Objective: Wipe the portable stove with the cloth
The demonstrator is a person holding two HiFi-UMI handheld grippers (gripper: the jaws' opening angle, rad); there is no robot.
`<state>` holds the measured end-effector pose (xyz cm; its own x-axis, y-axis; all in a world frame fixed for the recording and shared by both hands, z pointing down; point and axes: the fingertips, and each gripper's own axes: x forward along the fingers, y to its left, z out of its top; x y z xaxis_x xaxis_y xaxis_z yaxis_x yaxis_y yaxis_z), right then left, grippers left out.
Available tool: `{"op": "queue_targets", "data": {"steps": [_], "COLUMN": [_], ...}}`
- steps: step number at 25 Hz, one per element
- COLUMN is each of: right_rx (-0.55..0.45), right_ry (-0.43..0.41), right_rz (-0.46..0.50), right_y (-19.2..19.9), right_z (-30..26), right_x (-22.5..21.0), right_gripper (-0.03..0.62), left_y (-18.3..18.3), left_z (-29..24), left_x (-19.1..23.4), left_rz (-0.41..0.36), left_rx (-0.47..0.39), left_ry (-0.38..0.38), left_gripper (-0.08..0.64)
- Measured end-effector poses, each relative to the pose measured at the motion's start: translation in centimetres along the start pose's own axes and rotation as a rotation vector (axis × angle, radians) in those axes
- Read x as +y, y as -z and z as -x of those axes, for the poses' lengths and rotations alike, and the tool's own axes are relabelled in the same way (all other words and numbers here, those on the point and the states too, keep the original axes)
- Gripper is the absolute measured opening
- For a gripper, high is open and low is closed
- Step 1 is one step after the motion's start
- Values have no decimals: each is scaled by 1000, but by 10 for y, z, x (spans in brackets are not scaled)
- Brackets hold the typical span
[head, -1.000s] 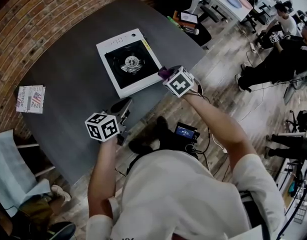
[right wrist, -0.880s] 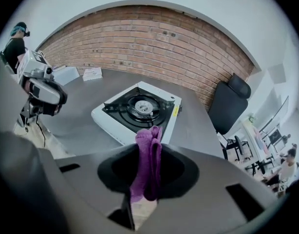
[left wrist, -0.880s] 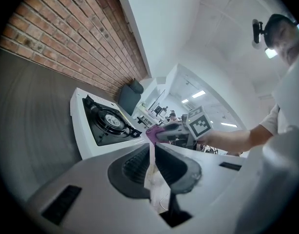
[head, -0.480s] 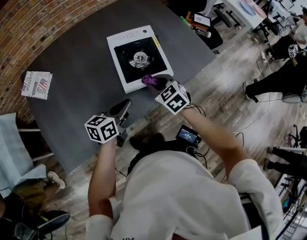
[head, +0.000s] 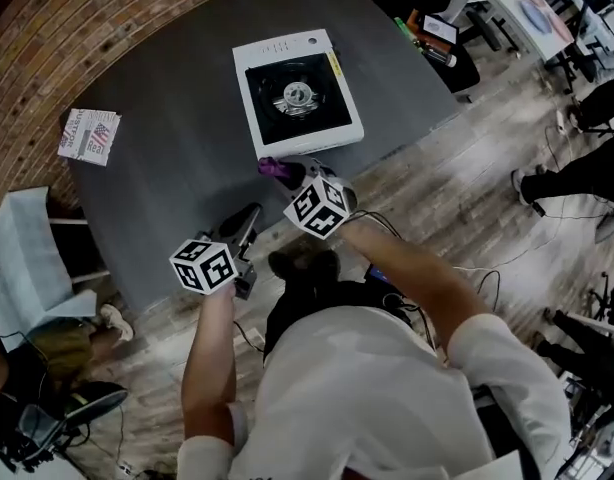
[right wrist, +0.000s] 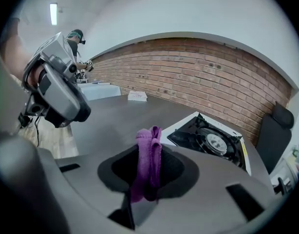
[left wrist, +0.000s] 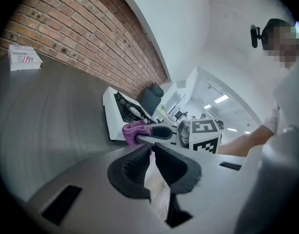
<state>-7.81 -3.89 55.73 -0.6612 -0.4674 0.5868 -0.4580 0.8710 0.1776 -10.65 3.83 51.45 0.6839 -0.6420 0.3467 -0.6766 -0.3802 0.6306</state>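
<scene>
Right gripper view: your right claw (right wrist: 148, 168) is clamped on the purple cloth (right wrist: 149, 147). The cloth stands bunched and upright between the jaws, with a short tuft sticking out past them.
Left gripper view: your left claw (left wrist: 152, 154) has its jaws drawn together with nothing between them. It points across the bench (left wrist: 47, 111) toward the other gripper.
Stove: the portable stove (head: 317, 136) sits flat on the far half of the bench, white-framed with a black top and a round burner (head: 298, 94) in the middle. One of its edges faces you.
Cloth to stove: in the head view the cloth is over bare bench just short of the stove's near edge, toward its near-left corner, and is not on the stove. From the right claw the stove lies ahead and to the right.
Contact: you cannot tell whether the cloth touches the bench.
Nearer hand: your right hand. The left claw hangs back near the bench's front edge, well apart from the stove.
Step in hand: wiping looks not yet begun. The coming move probably calls for a reach forward and rightward to land the tuft on the black top.
Elsewhere: a small printed packet (head: 89, 136) lies far left, clear of the work.
</scene>
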Motion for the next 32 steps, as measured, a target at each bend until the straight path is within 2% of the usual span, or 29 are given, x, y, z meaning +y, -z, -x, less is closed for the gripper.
{"op": "queue_targets", "data": {"steps": [4,11,21,32], "right_rx": [8,-6,5,23], "right_ry": [-21,28,98,169], "right_rz": [26,94,146,135], "right_y": [5,10,40,77], "right_z": [-13,-23,0,37], "right_x": [6,-1,-30,-72], "right_gripper": [97,97,97,97], "left_y": [7,16,27,31], "left_z": [7,8,-26,-60], "left_x": [0,0,-19,-47], "left_rz": [15,27,12,-23], "left_rx": [-17,-24,17,56], "left_ry": [-39,-79,-37,2], "left_gripper": [41,41,41,41]}}
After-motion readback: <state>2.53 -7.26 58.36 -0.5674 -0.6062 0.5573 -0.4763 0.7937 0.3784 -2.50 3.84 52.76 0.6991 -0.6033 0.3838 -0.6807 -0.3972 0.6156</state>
